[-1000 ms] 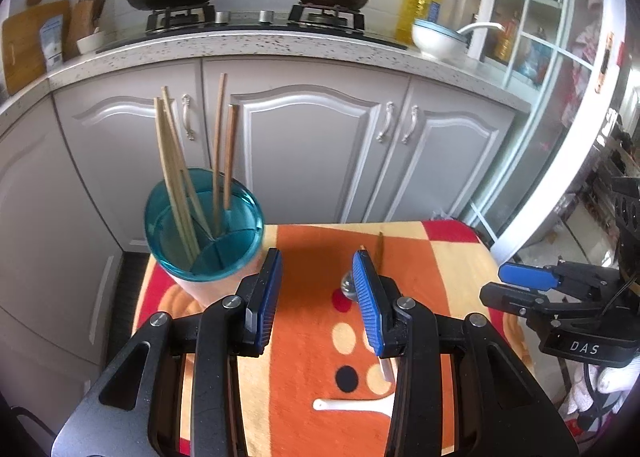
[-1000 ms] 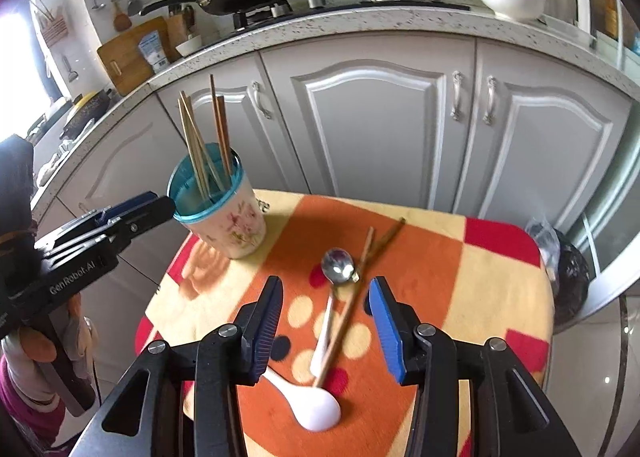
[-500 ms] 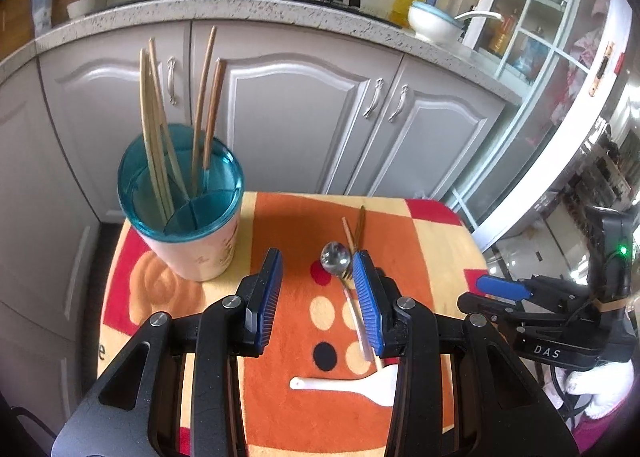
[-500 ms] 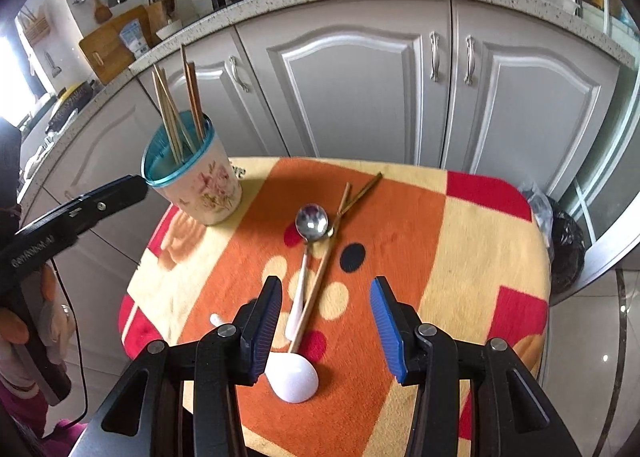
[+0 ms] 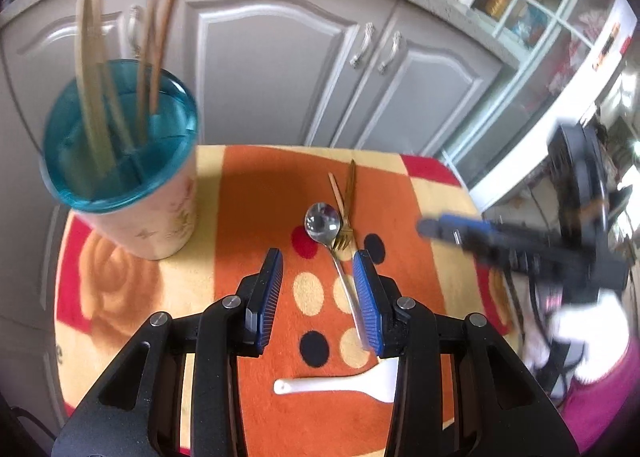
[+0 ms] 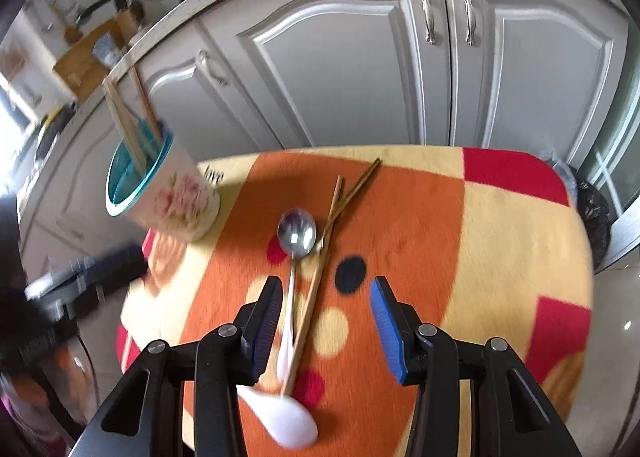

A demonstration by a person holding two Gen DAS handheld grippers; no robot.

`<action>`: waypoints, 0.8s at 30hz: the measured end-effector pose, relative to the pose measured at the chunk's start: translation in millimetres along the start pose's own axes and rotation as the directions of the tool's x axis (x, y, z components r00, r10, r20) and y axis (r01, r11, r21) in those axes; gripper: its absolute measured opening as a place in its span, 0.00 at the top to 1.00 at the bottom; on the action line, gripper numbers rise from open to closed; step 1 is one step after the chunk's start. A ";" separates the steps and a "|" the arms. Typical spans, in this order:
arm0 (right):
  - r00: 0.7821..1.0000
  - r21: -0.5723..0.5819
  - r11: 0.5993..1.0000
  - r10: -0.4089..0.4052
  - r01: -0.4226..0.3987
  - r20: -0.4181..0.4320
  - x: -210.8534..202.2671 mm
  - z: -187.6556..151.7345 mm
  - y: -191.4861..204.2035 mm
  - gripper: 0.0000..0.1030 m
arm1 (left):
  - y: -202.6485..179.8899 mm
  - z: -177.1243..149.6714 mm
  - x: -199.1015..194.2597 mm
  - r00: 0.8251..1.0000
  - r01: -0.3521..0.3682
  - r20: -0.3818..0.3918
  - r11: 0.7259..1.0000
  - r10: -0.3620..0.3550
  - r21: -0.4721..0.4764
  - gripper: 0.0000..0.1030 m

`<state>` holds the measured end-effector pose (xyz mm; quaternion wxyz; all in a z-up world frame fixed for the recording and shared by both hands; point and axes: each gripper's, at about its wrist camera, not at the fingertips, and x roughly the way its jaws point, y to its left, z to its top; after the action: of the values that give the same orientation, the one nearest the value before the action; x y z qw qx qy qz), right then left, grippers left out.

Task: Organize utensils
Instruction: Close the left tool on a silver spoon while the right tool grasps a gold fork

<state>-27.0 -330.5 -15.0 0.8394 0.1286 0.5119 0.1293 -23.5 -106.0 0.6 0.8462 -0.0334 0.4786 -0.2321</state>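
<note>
Both my grippers have dropped toward the cloth, left gripper (image 5: 318, 289) and right gripper (image 6: 324, 321) gaping empty to straddle the metal spoon (image 6: 297, 235) at frame centre, seemingly bound for the holder (image 5: 120, 145) upper left.

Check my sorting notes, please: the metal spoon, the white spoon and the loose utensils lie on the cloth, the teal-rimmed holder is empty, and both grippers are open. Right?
Not quite: the teal-rimmed holder isn't empty. The left wrist view shows several chopsticks standing in it. The rest holds: metal spoon, white spoon and loose utensils on the cloth, left gripper and right gripper open.
</note>
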 end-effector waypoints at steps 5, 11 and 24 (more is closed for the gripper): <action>1.000 0.038 0.999 0.001 0.000 -0.025 35.0 36.6 -9.8 0.65 | 5.3 6.3 26.2 0.999 -0.001 -0.045 1.000 0.002 0.011 0.66; 0.993 0.056 0.997 -0.047 0.053 -0.110 99.7 74.4 -22.6 0.71 | 8.1 12.2 53.9 0.996 -0.009 -0.088 0.999 0.012 0.040 0.66; 0.970 -0.311 0.946 -0.154 0.090 -0.189 114.7 69.0 -17.2 0.83 | 5.3 36.8 104.2 0.989 0.036 -0.146 0.997 -0.025 0.069 0.66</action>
<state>86.7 -312.4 -85.2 0.7966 -0.0467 0.5794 0.1660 54.0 -151.6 -63.8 0.8062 0.0067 0.5296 -0.2638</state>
